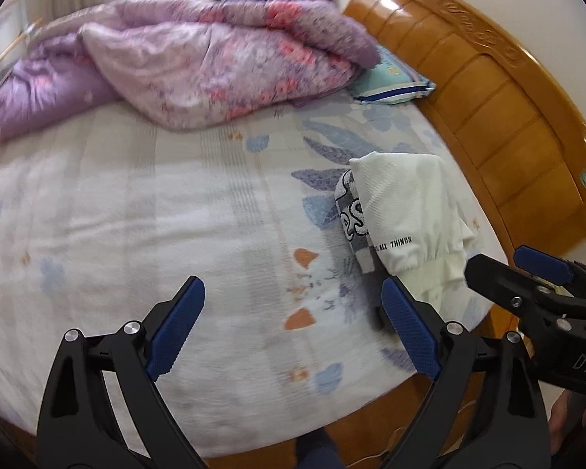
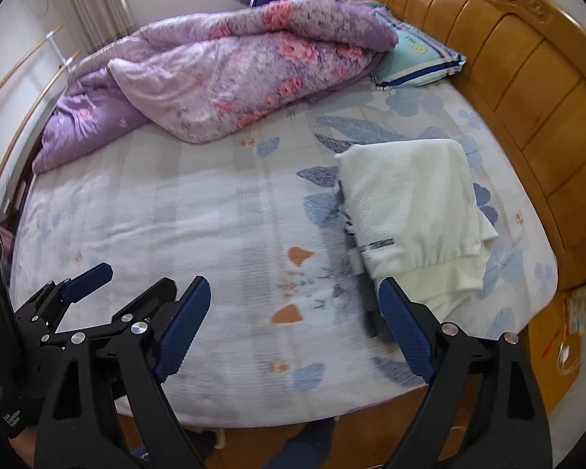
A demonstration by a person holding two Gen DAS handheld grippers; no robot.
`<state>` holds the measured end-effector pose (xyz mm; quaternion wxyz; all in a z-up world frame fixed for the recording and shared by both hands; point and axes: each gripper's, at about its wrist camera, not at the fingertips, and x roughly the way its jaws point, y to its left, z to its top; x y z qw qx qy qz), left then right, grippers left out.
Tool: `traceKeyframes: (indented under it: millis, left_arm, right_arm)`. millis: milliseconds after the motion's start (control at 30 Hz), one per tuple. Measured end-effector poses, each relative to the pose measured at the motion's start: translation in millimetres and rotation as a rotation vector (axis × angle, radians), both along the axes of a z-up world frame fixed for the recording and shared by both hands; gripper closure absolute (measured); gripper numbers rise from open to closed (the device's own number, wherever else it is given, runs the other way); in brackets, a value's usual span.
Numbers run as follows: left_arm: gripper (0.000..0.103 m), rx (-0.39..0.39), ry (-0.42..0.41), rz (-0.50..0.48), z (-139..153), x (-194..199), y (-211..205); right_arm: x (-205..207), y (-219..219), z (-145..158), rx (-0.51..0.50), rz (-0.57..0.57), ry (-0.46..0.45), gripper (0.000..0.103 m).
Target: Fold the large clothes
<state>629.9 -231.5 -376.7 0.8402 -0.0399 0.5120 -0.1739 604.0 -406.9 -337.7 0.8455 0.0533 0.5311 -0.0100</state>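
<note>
I see the bed [image 2: 215,211], a broad soft mattress under a floral sheet, with a glossy wooden headboard [image 2: 527,90]. A puffy purple quilt [image 2: 230,78] is heaped along its far edge. The folded white ribbed top [image 2: 410,203] lies near the headboard edge. My left claw [image 1: 293,328] and right claw [image 2: 295,328] hover above the near edge, both spread wide and empty.

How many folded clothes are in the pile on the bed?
2 that I can see: a white garment on top, near the headboard, and a grey printed garment under it, peeking out on its left. More could be hidden underneath.
</note>
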Motion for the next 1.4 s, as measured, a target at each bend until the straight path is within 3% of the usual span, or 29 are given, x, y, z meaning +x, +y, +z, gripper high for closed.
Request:
traceKeyframes:
  millis: [100,267,433,600,733,900,1033,1400]
  left_arm:
    - [0.010,0.047,-0.049,-0.044,26,-21,31]
    - [0.008,0.055,-0.101,-0.059,64,-57,75]
    - [0.006,0.029,-0.136,-0.049,100,-89,108]
    - [0.006,0.017,-0.223,-0.033,144,-127,132]
    - [0.005,0.005,-0.310,0.011,179,-165,144]
    - [0.005,0.010,-0.380,0.057,212,-218,144]
    - [0.005,-0.053,-0.418,0.108,233,-270,145]
    - [0.005,0.042,-0.496,0.200,276,-398,128]
  right_arm:
    - [-25,34,20,-0.020,-0.041,-0.021,0.017]
    - [-67,79,57,-0.032,-0.084,-0.072,0.016]
    - [-98,106,92,-0.040,-0.075,-0.114,0.012]
    - [-129,127,128,-0.041,-0.045,-0.184,0.010]
    - [-159,131,157,-0.011,-0.012,-0.255,0.010]
    - [-211,122,187,-0.044,0.021,-0.347,0.010]
    - [-255,112,197,-0.078,0.081,-0.383,0.010]
    - [-349,92,221,0.007,0.190,-0.453,0.009]
